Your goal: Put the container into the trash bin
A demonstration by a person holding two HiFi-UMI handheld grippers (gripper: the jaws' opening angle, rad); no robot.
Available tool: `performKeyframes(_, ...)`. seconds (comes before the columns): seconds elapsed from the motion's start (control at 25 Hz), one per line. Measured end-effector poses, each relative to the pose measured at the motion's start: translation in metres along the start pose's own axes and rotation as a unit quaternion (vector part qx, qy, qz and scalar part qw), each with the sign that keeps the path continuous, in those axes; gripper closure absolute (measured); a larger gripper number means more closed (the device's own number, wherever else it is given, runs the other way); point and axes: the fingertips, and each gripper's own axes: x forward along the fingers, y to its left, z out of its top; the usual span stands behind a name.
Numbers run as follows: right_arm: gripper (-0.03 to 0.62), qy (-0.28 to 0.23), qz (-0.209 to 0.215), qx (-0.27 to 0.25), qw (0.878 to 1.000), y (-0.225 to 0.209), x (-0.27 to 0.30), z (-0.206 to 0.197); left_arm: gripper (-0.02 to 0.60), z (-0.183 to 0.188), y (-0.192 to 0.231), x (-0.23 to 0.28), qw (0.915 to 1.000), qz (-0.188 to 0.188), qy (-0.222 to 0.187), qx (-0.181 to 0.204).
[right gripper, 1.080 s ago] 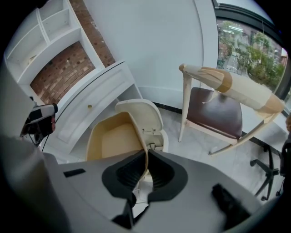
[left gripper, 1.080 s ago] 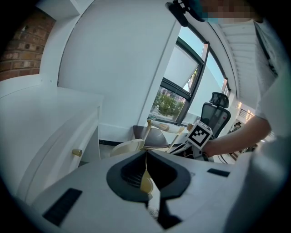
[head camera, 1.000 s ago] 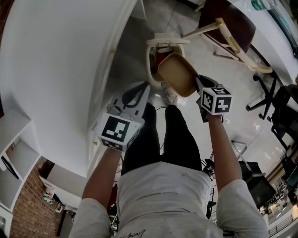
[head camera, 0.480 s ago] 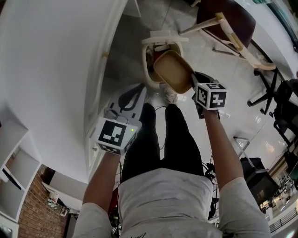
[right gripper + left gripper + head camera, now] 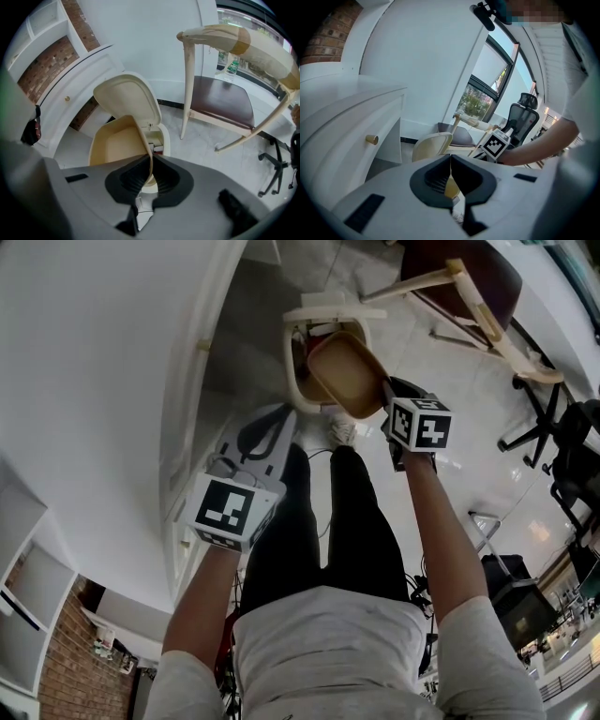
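Clamping container (image 5: pixel 112 146) wall above trash bin (image 5: pixel 129 99), right gripper (image 5: pixel 150 173); left gripper (image 5: pixel 451 178) clenched, empty.

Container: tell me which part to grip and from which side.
Grip the thin side wall at its rim, coming from the edge nearest the person. The container is a wide, shallow open tray, so only a wall fits between jaws; the right claw pinches it that way by the open trash bin.
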Motion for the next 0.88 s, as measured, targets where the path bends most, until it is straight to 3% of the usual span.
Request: performKeyframes(0.88, 0.554, 0.050, -0.020, 0.029, 0.998, -0.008, 0.075, -0.032, 0.563, -0.034, 0.026, 0.023, 0.9995, 0.005, 0.015, -0.028)
